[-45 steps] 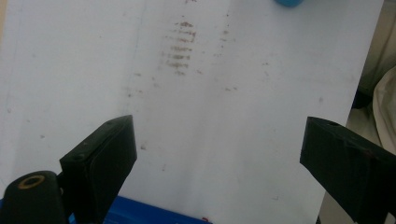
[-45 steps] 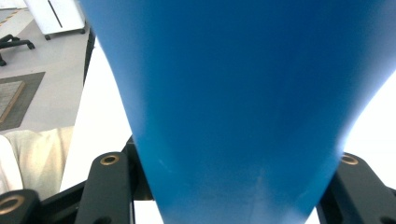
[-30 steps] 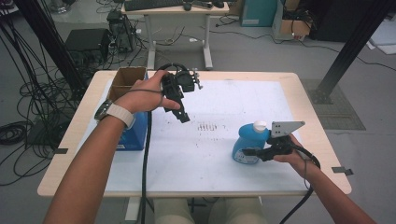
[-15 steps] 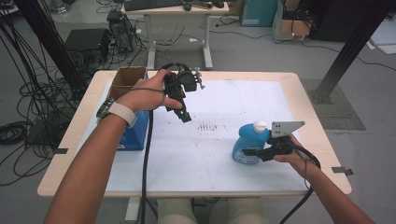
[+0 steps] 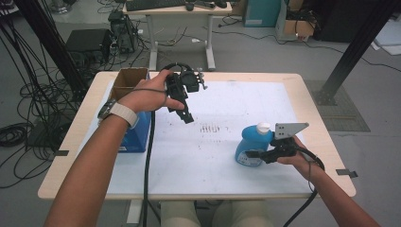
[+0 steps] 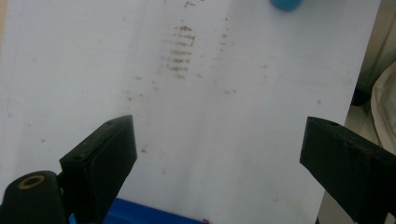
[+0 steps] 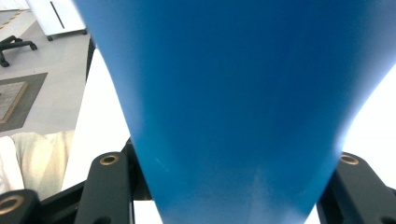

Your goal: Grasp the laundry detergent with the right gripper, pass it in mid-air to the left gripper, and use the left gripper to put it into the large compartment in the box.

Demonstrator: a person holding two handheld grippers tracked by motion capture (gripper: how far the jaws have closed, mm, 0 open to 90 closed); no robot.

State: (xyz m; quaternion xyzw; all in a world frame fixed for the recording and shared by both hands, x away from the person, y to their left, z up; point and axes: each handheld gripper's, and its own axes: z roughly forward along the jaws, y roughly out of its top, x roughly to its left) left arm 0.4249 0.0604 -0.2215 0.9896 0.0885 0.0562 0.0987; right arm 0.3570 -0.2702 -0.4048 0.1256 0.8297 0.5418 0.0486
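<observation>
Blue bottle (image 5: 251,146) w/ white cap stands upright on the white table sheet (image 5: 236,109), near-right part of the table, just left of the person's right hand. Right gripper (image 5: 255,153) is clamped on the bottle's lower body; in the right gripper view the blue bottle (image 7: 233,93) sits between both black jaws, touching each side. Left gripper (image 5: 185,113) is held up in the air over the far-left part of the sheet, well apart from the bottle, jaws spread wide w/ nothing between them; in the left gripper view the gripper (image 6: 219,154) looks down on bare sheet w/ brownish smudges (image 6: 180,51). Blue box (image 5: 137,132) and open cardboard box (image 5: 127,78) sit at the table's left edge, under/behind the left forearm.
</observation>
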